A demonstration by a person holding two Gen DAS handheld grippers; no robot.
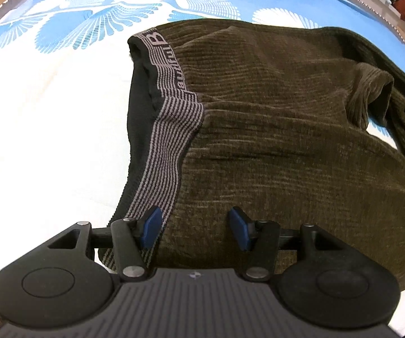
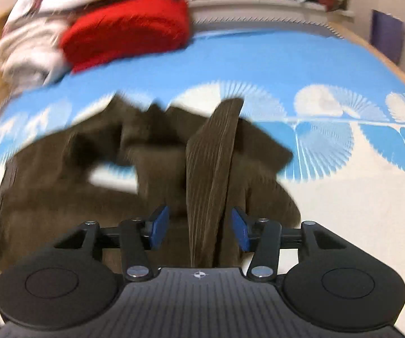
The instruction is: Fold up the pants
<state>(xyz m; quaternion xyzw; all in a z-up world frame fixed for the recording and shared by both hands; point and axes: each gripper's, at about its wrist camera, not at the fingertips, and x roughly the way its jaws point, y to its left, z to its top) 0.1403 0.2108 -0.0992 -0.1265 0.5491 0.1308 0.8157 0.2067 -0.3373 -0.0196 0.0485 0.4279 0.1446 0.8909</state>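
On the bed (image 1: pixel 47 118), the brown pants (image 1: pixel 273 140) lie half folded, soft, limp and light. My left gripper (image 1: pixel 194 228) hovers open over the striped waistband (image 1: pixel 171 118). My right gripper (image 2: pixel 199 228) stands open around a ribbed cuff (image 2: pixel 213 169), pads clear. Hems and waistband give the firmest hold.

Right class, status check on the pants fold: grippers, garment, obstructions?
Left hand-held gripper open over waistband. Right hand-held gripper open, cuff between pads. Brown pants partly folded. Nothing obstructing.
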